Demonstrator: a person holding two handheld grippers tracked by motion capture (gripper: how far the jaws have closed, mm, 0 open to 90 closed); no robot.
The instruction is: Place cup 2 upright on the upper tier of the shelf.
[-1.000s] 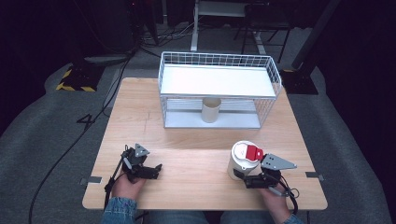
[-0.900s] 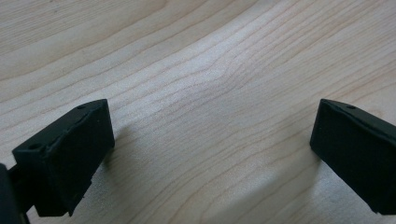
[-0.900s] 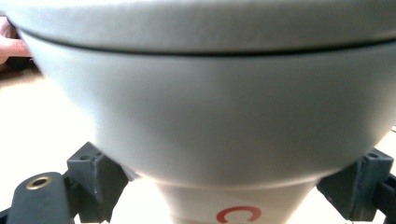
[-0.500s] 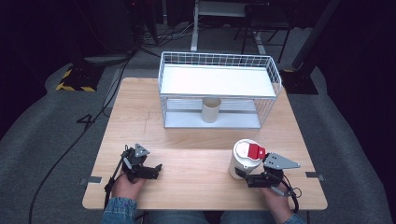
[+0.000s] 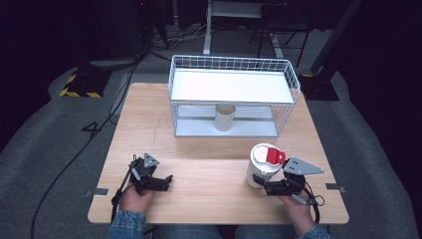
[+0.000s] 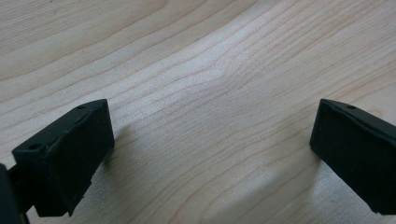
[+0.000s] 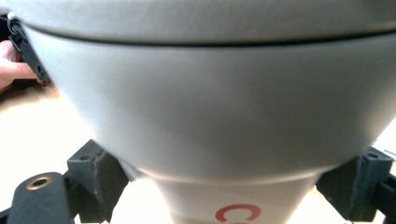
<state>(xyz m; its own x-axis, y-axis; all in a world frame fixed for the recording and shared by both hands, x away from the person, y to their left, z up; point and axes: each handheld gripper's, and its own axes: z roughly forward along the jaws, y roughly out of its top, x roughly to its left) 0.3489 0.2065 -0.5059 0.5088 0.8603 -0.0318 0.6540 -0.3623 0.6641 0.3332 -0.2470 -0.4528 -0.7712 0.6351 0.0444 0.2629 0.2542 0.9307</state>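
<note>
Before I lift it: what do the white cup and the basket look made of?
White cup: likely smooth plastic or coated paper, matte body with a faint sheen, red lid tab on top. Basket: thin white-coated metal wire, going by its open grid walls.

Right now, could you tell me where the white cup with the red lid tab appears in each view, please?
High view: white cup, lower right of the table, at the right gripper.
Left gripper view: bare wood between open jaws.
Right gripper view: its wall looms close between the jaws.
Shared landmark: wooden tabletop.
</note>
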